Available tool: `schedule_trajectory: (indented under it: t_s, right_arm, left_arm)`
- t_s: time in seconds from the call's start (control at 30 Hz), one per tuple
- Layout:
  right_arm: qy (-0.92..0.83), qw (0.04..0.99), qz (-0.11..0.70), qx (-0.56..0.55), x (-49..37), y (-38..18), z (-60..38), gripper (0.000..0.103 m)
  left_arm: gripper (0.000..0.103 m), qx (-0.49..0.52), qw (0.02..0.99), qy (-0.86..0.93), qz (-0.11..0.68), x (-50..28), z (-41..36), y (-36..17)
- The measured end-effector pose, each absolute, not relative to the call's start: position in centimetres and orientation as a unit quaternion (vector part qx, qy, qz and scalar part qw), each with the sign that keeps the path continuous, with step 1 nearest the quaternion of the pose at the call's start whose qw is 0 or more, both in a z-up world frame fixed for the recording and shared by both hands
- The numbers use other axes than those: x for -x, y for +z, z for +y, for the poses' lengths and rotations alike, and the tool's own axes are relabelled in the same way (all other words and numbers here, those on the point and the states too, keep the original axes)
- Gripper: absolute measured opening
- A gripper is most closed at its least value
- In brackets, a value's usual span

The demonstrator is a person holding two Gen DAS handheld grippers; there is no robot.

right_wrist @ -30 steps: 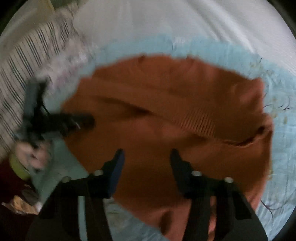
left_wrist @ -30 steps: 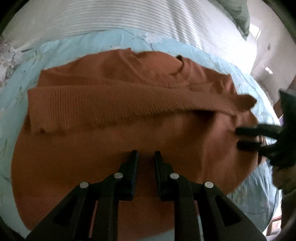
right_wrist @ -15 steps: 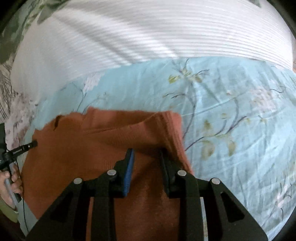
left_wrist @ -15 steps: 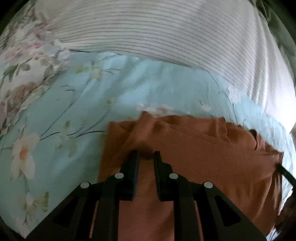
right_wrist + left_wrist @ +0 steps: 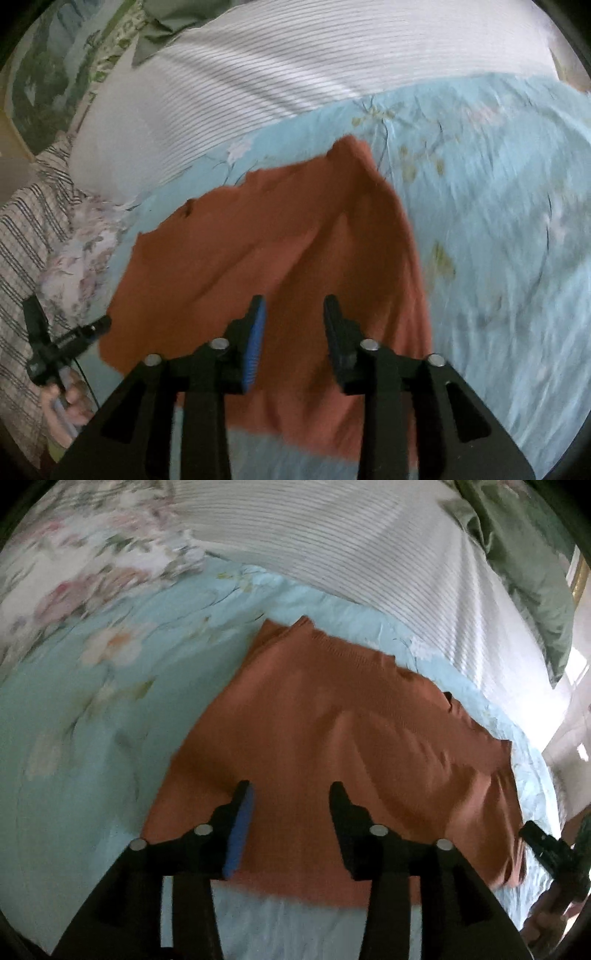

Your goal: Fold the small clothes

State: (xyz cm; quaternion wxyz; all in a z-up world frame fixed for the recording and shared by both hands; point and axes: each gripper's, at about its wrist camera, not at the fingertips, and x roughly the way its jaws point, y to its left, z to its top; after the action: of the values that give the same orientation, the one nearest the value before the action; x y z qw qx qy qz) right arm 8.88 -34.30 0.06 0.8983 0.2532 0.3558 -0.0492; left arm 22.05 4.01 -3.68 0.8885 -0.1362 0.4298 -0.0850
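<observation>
A rust-orange knit sweater (image 5: pixel 332 738) lies folded on a light blue floral bedsheet (image 5: pixel 92 701). It also shows in the right wrist view (image 5: pixel 277 251), with a raised fold along its right side. My left gripper (image 5: pixel 290 792) is open and empty, just above the sweater's near part. My right gripper (image 5: pixel 293 304) is open and empty over the sweater's near right part. The left gripper also shows in the right wrist view (image 5: pixel 79 338) at the sweater's left edge. The right gripper's tip shows in the left wrist view (image 5: pixel 543 843).
A white striped pillow (image 5: pixel 369 546) lies beyond the sweater, also in the right wrist view (image 5: pixel 295 59). A green pillow (image 5: pixel 524 554) sits at the far right. A striped cloth (image 5: pixel 26 229) lies at the left.
Both grippers were shut on the sweater's far corners half a second ago. Now both are open and drawn back toward the near edge, and the sweater lies folded over.
</observation>
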Motion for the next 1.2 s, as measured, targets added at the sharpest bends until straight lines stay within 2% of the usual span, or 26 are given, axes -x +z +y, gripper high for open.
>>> schedule_trajectory:
  t_s: [0.33, 0.53, 0.83, 1.2]
  right_arm:
    - [-0.023, 0.892, 0.363, -0.267, -6.0, -0.9, -30.7, 0.055]
    - [-0.015, 0.888, 0.370, -0.271, -5.3, -1.2, -29.7, 0.056]
    - [-0.009, 0.885, 0.378, -0.270, -5.4, -1.3, -29.2, 0.058]
    - [0.003, 0.886, 0.379, -0.266, -6.4, -0.6, -29.3, 0.059]
  left_arm:
    - [0.046, 0.235, 0.849, -0.103, 0.462, -16.3, 5.9, -7.4]
    - [0.050, 0.250, 0.847, -0.104, 0.457, -15.5, 5.8, -8.0]
    - [0.056, 0.277, 0.842, -0.103, 0.452, -16.8, 5.8, -8.6]
    - [0.056, 0.312, 0.838, -0.075, 0.442, -21.5, 6.7, -8.7]
